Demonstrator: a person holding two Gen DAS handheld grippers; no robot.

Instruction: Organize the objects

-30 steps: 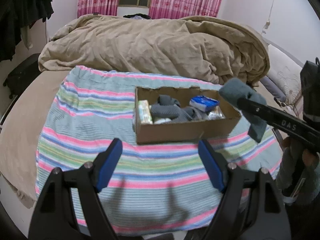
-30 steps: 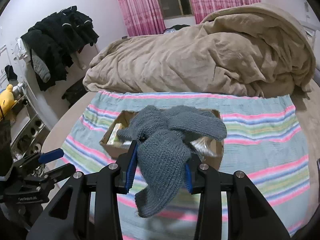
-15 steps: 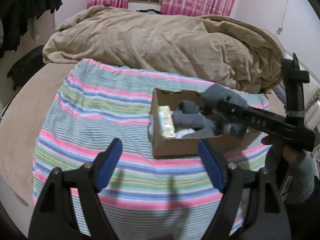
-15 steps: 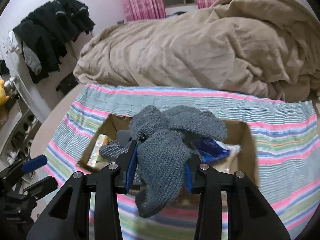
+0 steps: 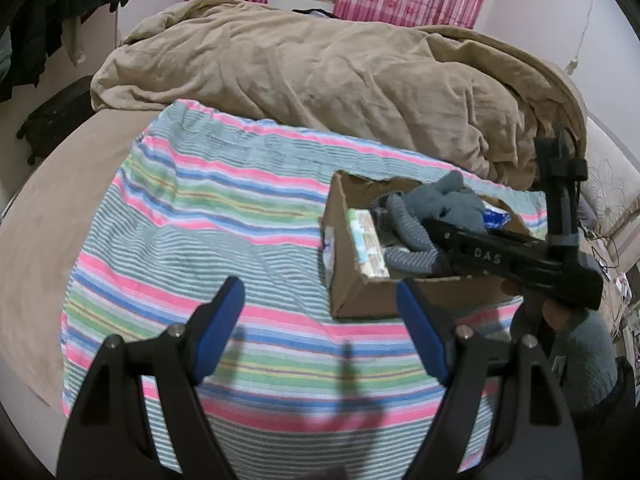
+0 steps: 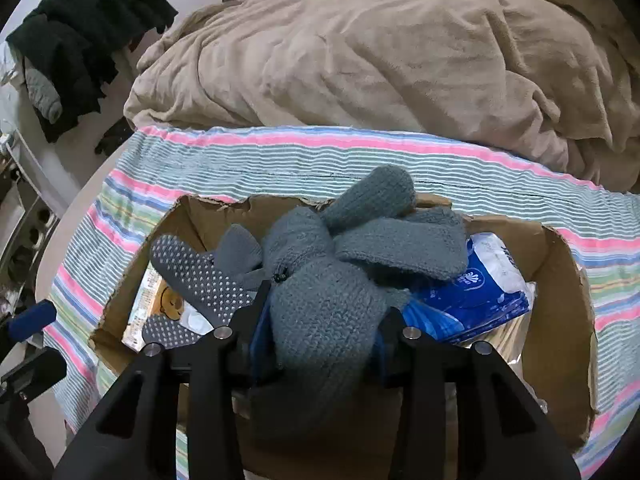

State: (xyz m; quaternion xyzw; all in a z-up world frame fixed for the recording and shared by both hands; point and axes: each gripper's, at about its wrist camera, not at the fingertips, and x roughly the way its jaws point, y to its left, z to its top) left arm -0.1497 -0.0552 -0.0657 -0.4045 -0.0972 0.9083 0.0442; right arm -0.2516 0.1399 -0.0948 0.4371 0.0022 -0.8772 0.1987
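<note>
The right gripper (image 6: 320, 320), clamped on the grey glove (image 6: 332, 280), has moved over the cardboard box (image 6: 560, 320), ready to drop; the left gripper (image 5: 320, 320) hangs wide open, empty.

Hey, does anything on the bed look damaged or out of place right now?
Yes. The cardboard box has ragged, torn top edges, worst along its far wall. Otherwise nothing is spilled: the right gripper holds a grey glove over the box, and the left gripper is open.

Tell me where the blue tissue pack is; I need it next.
In the right wrist view, the blue tissue pack lies inside the cardboard box, on its right side, partly under the grey knitted glove held by the right gripper.
</note>
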